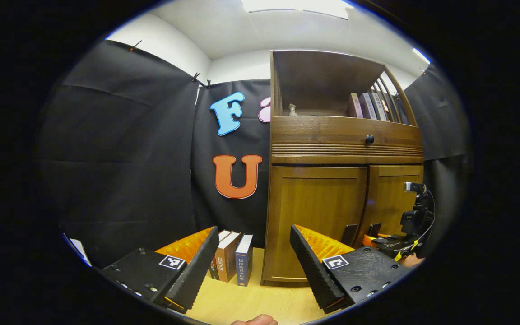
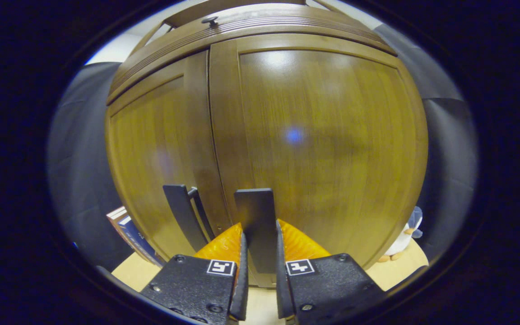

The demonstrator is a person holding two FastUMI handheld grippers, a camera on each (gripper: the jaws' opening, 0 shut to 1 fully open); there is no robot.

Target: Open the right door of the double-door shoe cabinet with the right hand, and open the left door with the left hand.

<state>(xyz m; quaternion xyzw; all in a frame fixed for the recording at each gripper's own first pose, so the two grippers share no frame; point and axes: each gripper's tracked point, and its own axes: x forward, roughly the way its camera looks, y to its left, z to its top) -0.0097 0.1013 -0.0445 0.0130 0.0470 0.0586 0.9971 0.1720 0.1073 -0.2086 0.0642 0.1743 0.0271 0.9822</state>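
Note:
The wooden shoe cabinet (image 1: 345,149) stands on the right in the left gripper view, both lower doors closed. My left gripper (image 1: 253,246) hangs open, well short of the left door (image 1: 316,216) and its dark vertical handle (image 1: 349,234). The right gripper (image 1: 377,239) sits farther off at the right door (image 1: 395,198). In the right gripper view the right gripper (image 2: 260,246) is shut on the right door's flat dark handle (image 2: 254,212), both fingers pressing its sides. The right door (image 2: 327,135) lies flush with the left door (image 2: 151,153), whose handle (image 2: 181,212) stands just left.
Several books (image 1: 230,259) stand on the light wooden surface (image 1: 242,302) against the cabinet's left side. A drawer with a round knob (image 1: 369,139) and an open shelf with books (image 1: 368,106) sit above the doors. A plush toy (image 2: 404,241) stands right of the cabinet.

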